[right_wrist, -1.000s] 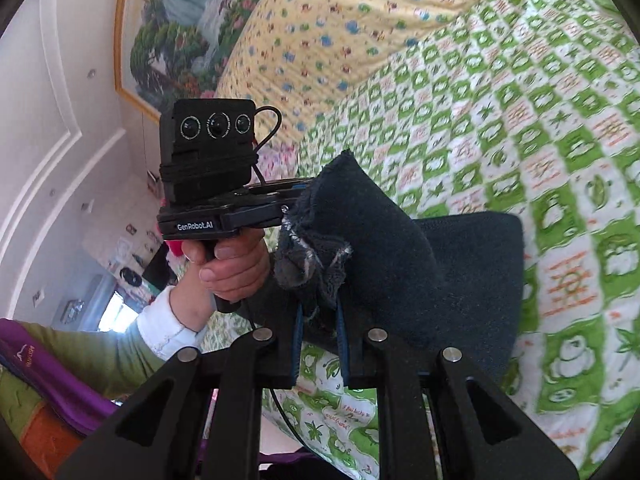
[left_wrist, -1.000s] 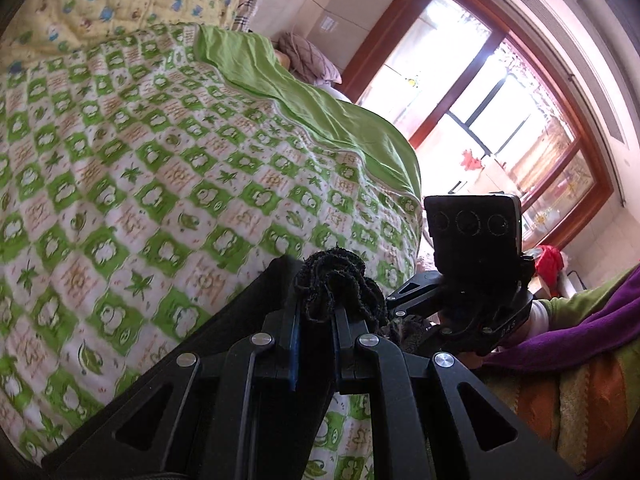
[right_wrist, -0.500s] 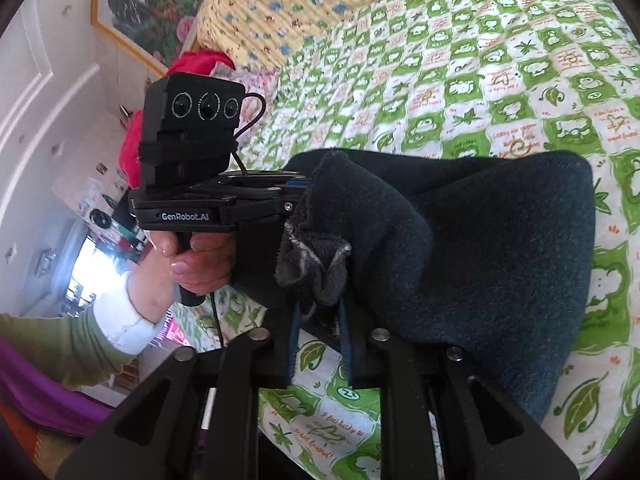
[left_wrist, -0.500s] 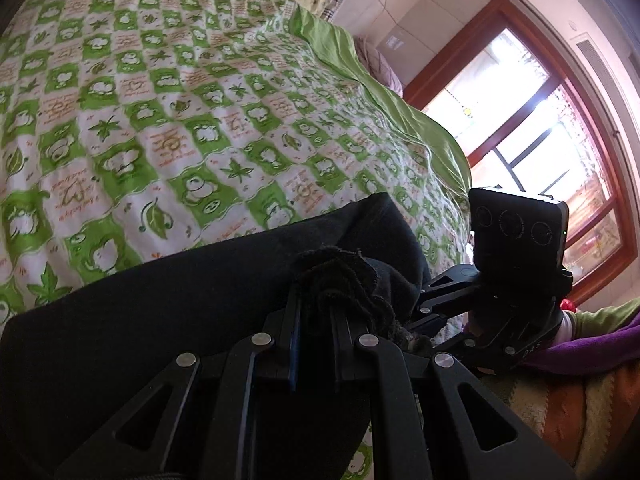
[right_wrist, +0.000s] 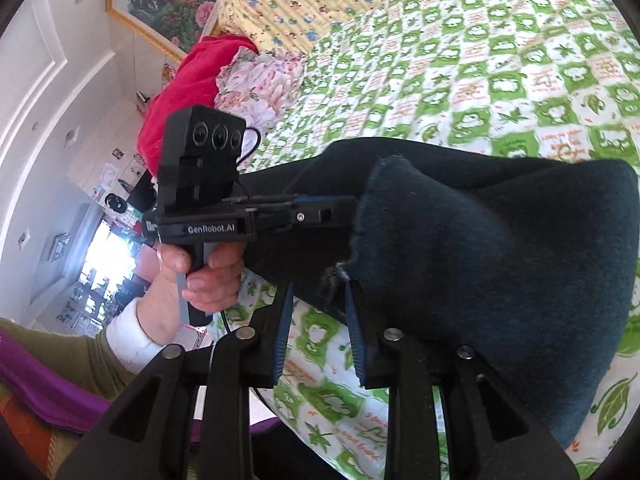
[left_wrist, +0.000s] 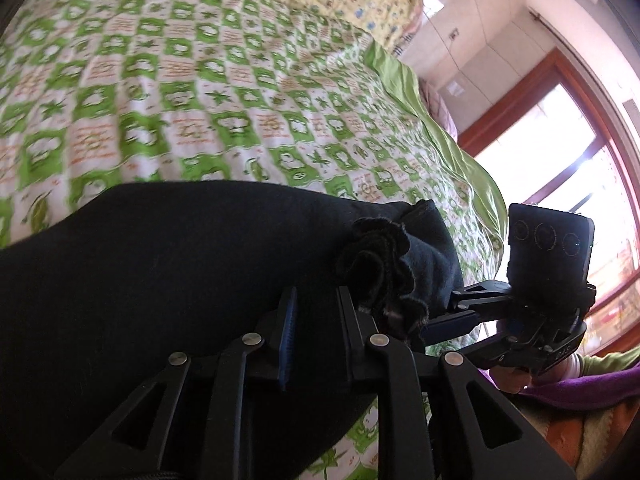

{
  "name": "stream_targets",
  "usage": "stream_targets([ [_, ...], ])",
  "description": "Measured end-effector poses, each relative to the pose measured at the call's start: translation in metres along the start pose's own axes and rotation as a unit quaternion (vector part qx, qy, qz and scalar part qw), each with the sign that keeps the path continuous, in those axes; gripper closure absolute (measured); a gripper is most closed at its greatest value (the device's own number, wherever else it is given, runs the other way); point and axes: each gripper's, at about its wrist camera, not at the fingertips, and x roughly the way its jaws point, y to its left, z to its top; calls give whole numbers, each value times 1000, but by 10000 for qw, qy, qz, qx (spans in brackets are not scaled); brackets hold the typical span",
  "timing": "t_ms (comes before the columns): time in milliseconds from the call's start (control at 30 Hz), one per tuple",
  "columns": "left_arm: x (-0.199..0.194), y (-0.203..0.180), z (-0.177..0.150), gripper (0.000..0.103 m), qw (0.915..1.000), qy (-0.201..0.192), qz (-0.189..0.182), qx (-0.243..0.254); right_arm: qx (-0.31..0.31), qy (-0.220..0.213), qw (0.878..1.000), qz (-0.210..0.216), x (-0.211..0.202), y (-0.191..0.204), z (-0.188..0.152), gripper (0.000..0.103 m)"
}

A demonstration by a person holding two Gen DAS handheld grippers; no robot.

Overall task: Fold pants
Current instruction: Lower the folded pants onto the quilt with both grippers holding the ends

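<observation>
Dark navy pants [left_wrist: 160, 280] lie folded on the green-and-white checked quilt [left_wrist: 200, 80]. In the left wrist view my left gripper [left_wrist: 316, 300] stands open, its jaws apart, with the bunched hem of the pants [left_wrist: 384, 268] lying just off its right finger. In the right wrist view my right gripper [right_wrist: 318, 304] is open too; the pants [right_wrist: 500, 260] rest over its right finger and a frayed edge hangs into the gap. Each view shows the other gripper alongside, the right gripper [left_wrist: 452, 314] and the left gripper [right_wrist: 340, 212].
A yellow patterned blanket [right_wrist: 320, 4] covers the head of the bed. A red garment and a floral cloth [right_wrist: 248, 76] lie at the bed's far corner. A plain green sheet [left_wrist: 452, 136] runs along the window side. The bed's near edge is just below the grippers.
Both grippers have opened and let go of the pants hem. The pants have come down from being held up and now lie on the quilt.
</observation>
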Motion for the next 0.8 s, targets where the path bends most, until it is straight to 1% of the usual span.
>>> stream_targets([
  [133,-15,2,-12,76,9987,-273,217,-365,-115,0,9999,49,2,7,6,75],
  [167,-20,3,-17,71,9981,-347,283,-435,-158,-3,9999,50,3,10,8,75],
  [233,-30,4,-25,68,9960,-516,402,-601,-230,7,9997,44,5,14,13,74],
  [300,-40,4,-34,66,9930,-708,595,-740,-285,26,9996,39,7,17,17,70],
  [367,-50,5,-43,60,9891,-874,786,-886,-353,37,9994,52,10,20,22,61],
  [400,-55,6,-47,59,9869,-961,866,-966,-397,46,9992,67,12,22,25,60],
  [500,-75,11,-63,57,9779,-1261,1030,-1314,-514,89,9986,104,19,28,34,60],
  [600,-95,17,-79,55,9661,-1557,1140,-1717,-627,146,9978,140,28,35,42,60],
  [800,-140,22,-109,51,9385,-2129,1509,-2262,-842,267,9958,244,48,49,58,59],
])
